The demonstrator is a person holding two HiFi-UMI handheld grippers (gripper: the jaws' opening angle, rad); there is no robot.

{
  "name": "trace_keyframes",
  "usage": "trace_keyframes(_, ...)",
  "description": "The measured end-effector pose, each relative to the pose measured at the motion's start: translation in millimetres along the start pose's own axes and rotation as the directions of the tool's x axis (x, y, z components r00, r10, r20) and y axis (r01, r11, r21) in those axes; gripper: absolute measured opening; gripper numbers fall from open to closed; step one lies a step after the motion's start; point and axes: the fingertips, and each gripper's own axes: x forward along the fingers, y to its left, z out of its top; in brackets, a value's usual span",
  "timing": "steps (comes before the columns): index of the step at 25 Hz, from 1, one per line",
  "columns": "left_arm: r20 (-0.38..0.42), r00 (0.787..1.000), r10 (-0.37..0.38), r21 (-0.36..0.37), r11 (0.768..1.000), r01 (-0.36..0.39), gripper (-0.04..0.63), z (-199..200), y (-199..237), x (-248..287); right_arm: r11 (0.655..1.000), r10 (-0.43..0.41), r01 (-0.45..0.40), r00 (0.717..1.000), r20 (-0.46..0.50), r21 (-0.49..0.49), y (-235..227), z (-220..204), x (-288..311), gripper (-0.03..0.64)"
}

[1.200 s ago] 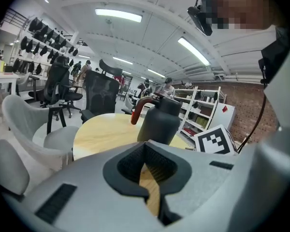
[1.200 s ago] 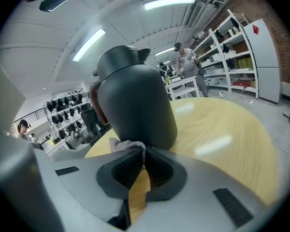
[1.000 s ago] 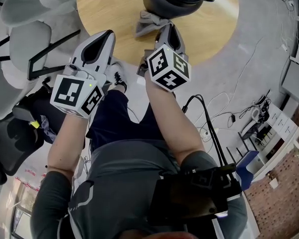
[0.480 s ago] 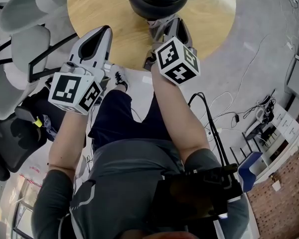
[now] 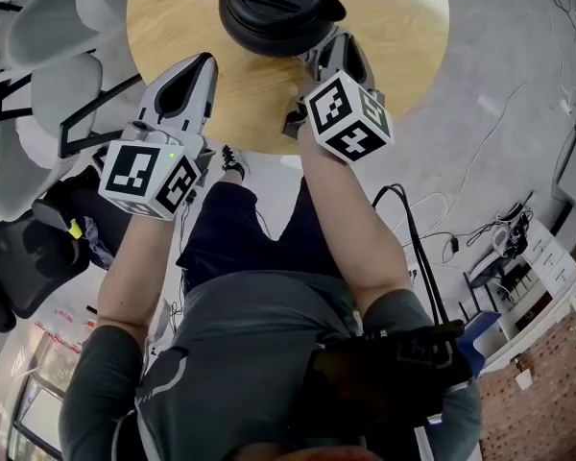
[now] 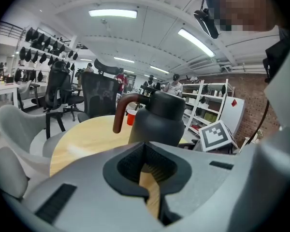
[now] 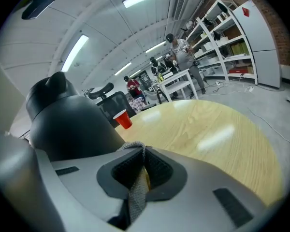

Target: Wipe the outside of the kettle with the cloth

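The right tongs (image 7: 143, 151) are closed on a grey cloth (image 7: 135, 190), which is pinched between the jaws, with a small fold sticking out past their tips. That fold sits just beside the lower wall of the dark kettle (image 7: 67, 124); whether it actually touches cannot be told. The left tongs (image 6: 146, 151) are drawn together to a narrow slit with nothing in them, only the wood of the worktop (image 5: 394, 27) showing through. They point at the kettle from its other side and stay clear of it. The kettle stands upright on the round wooden worktop, its brown handle (image 6: 120, 111) turned away from the person. A red cup (image 7: 123, 119) stands farther back on the worktop, well apart from the kettle.
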Motion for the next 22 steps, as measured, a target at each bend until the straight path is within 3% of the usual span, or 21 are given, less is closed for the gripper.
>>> trace_keyframes(8, -0.014, 0.998, 0.055, 0.047, 0.997, -0.054, 0.008, 9.8, -14.4, 7.0, 0.992, 0.126, -0.127, 0.988, -0.090, -0.011, 1.4, 15.3, 28.8, 0.035)
trace_keyframes(11, -0.019, 0.993, 0.112, 0.019, 0.994, -0.112, 0.008, 8.3, -12.4, 7.0, 0.984, 0.166, -0.172, 0.977, -0.136, -0.036, 2.6, 18.2, 37.9, 0.035)
trace_keyframes(17, 0.021, 0.975, 0.223, -0.064, 0.973, -0.221, 0.008, 18.9, -15.4, 5.2, 0.941, 0.285, -0.323, 0.917, -0.281, -0.099, 12.2, 21.6, 58.3, 0.035)
trace_keyframes(22, 0.021, 0.972, 0.233, -0.104, 0.968, -0.230, 0.008, 14.8, -21.2, 5.3, 0.914, 0.314, -0.379, 0.886, -0.342, -0.144, 16.5, 21.6, 64.9, 0.035)
